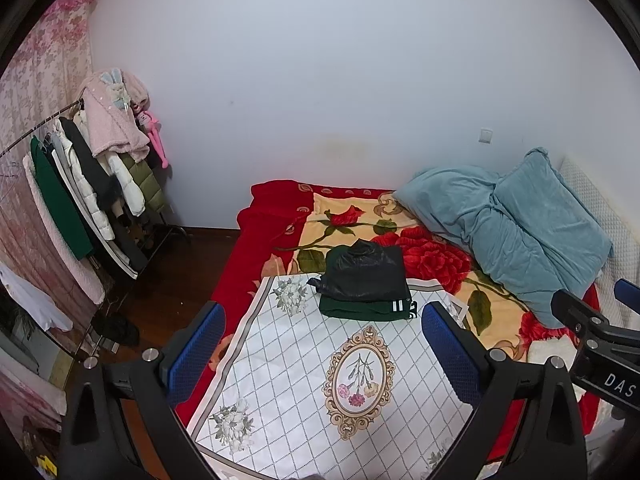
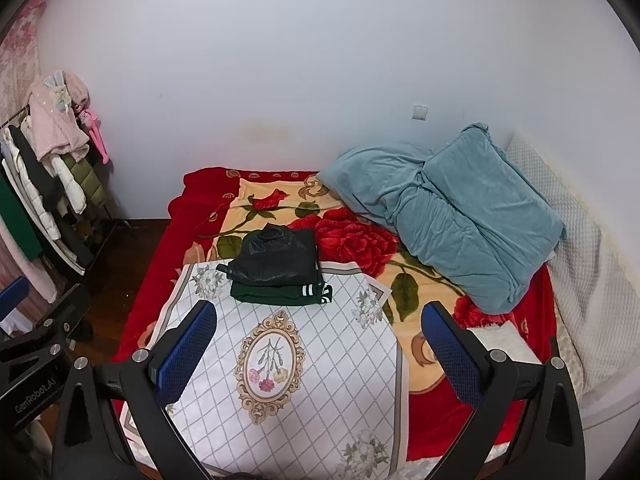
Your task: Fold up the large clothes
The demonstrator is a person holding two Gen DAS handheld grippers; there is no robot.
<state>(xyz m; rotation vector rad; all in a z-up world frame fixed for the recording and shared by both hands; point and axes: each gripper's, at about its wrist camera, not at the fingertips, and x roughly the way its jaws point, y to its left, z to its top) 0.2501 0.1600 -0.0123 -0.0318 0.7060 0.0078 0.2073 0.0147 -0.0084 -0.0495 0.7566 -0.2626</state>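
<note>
So both grippers hang above the bed with nothing in them: the left gripper [image 1: 324, 354] and the right gripper [image 2: 320, 346] each have their blue pads spread wide apart. The folded clothes sit at the far end of the white floral cloth [image 1: 296, 380], a black jacket [image 1: 366, 272] stacked on a green garment [image 1: 360, 307]. Parking the pile back there probably leaves the near part of the cloth free as a folding spot. The teal duvet [image 2: 460, 208] is bunched off to the right.
</note>
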